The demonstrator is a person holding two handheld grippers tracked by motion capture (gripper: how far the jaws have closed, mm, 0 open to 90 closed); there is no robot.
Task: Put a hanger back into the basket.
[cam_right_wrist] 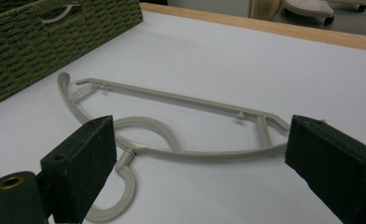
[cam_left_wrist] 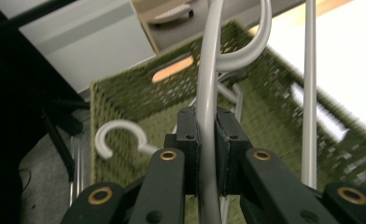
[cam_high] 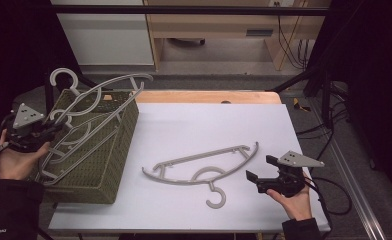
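Note:
A grey plastic hanger (cam_high: 204, 169) lies flat on the white table, hook toward me; it also shows between the jaws in the right gripper view as the hanger (cam_right_wrist: 181, 140). My right gripper (cam_high: 260, 174) is open just right of it, jaws wide apart. My left gripper (cam_high: 51, 131) is shut on another grey hanger (cam_high: 101, 102), held tilted over the green woven basket (cam_high: 91, 165). In the left gripper view the gripper (cam_left_wrist: 208, 140) clamps the hanger's bar (cam_left_wrist: 207, 93). More hangers (cam_left_wrist: 120, 137) lie inside the basket.
The basket stands at the table's left edge. The white table (cam_high: 194, 120) has a wooden strip along its far side. Cables and a black frame run along the right. A cabinet stands beyond the table.

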